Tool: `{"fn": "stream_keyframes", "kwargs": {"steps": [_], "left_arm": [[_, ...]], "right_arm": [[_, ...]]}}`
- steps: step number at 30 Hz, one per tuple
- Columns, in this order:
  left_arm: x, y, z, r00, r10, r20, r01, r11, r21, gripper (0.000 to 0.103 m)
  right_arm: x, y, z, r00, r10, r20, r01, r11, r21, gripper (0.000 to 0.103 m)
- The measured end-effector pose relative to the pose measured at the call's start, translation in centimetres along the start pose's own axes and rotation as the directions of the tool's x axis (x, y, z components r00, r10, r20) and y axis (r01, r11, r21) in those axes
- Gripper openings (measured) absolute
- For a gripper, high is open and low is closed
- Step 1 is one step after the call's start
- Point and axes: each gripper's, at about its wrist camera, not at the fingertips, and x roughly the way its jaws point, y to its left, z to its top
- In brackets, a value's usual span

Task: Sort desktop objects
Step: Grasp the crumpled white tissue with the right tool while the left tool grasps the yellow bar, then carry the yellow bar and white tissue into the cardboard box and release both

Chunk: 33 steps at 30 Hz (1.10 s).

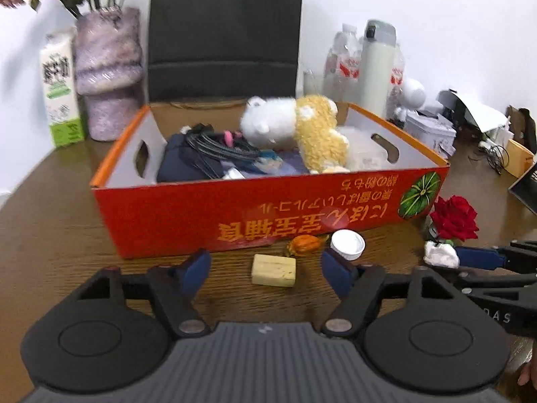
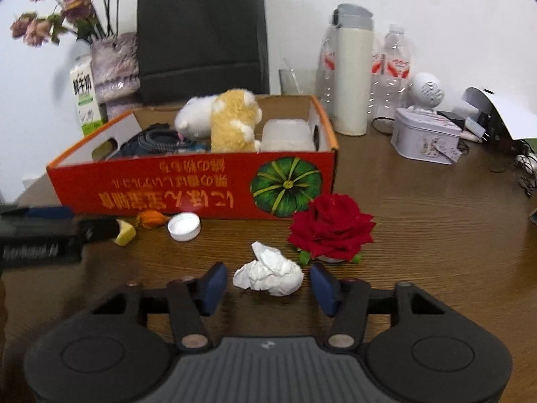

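Note:
An orange cardboard box [image 1: 188, 218] [image 2: 134, 194] holds a white-and-yellow plush toy [image 1: 295, 127] [image 2: 221, 121], black cables and dark cloth. In front of it lie a yellow block [image 1: 273, 270] [image 2: 125, 233], an orange candy [image 1: 303, 244] [image 2: 151, 218], a white cap [image 1: 347, 244] [image 2: 184, 225], a crumpled white tissue [image 2: 268, 273] [image 1: 440, 254] and a red rose [image 2: 330, 226] [image 1: 454, 216]. My left gripper [image 1: 265, 270] is open with the yellow block between its fingers. My right gripper [image 2: 266, 283] is open around the tissue.
Behind the box stand a black bag [image 2: 201, 27], a vase of flowers [image 1: 107, 74], a milk carton [image 1: 62, 90], a thermos [image 2: 352, 70], water bottles [image 2: 391, 63], a tin box [image 2: 426, 137] and a small white speaker [image 2: 426, 92]. Cables lie at the far right.

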Motion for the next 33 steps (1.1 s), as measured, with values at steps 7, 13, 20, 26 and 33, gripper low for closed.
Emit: {"fn": "stream_keyframes", "kwargs": {"steps": [7,13,20,26,33], "left_arm": [[1.2,-0.3,-0.4,0.999,0.016,-0.052,-0.015,1.0,0.015,0.031],[-3.3,-0.4,-1.6,0.999,0.025,-0.021,-0.027,0.997,-0.07,0.03],[-12.0,-0.4,-6.0,0.998,0.06,0.024,-0.056,0.991,-0.12,0.03],[-17.4,-0.6,-9.8,0.996,0.081,0.034,-0.076,0.987,-0.142,0.031],[-21.6,-1.3,-13.8,0.995,0.096,0.03,-0.089,0.982,-0.168,0.031]], "right_arm": [[-0.3,1.5,-0.6,0.999,0.004,0.035,-0.002,0.998,-0.061,0.02],[-1.7,1.9,-1.1,1.0,-0.009,0.029,0.01,0.999,-0.037,0.02],[-9.0,5.4,-5.6,0.996,0.056,0.065,-0.052,0.997,-0.057,0.021],[-15.2,8.7,-9.3,0.986,0.114,0.125,-0.101,0.989,-0.108,0.021],[-21.0,10.6,-13.9,0.963,0.098,0.251,-0.05,0.98,-0.19,0.021]]}}
